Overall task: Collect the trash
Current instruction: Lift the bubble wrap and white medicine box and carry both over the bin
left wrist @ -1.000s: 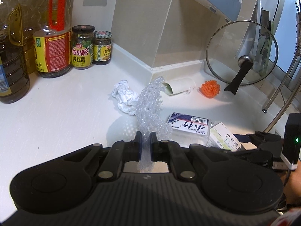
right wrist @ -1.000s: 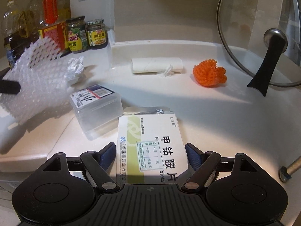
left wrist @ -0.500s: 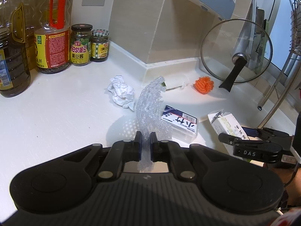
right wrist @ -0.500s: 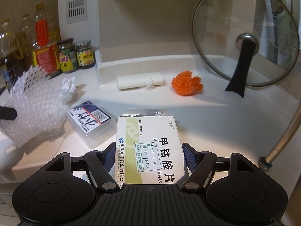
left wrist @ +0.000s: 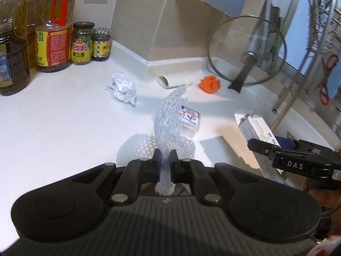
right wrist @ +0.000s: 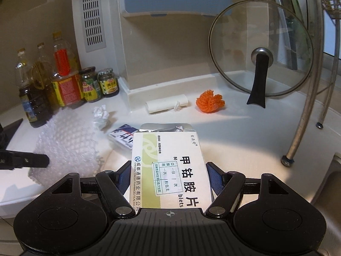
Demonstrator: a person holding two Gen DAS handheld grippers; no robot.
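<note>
Clutter [right wrist: 100,117] beyond medicine box [right wrist: 168,170]

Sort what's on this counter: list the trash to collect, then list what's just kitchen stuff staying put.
Trash:
- foam net, in the left tool
- medicine box, in the right tool
- crumpled paper
- paper roll
- orange net
- clear plastic box

Staying put:
- oil bottles
- sauce jars
- glass lid
- rack legs
</note>
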